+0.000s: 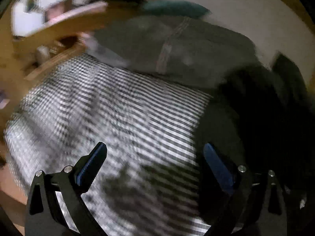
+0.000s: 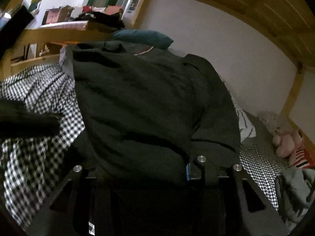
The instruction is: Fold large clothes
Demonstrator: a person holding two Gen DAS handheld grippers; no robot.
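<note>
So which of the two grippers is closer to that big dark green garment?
Right. The right gripper is buried in the dark green garment; the left gripper hangs open above the checked bedcover, beside it.

**Jacket lying across the bed**

The jacket [image 2: 149,106] is lying on the checked cover [image 2: 39,90] of the bed, with the cover showing to its left. A pillow [image 2: 143,36] is sitting behind it by the wall [image 2: 226,55]. A soft toy [image 2: 283,139] is resting at the right, against the bed frame [image 2: 293,90].

bedroom: wooden bunk bed [image 2: 275,15], pillow [image 2: 143,36]
</note>
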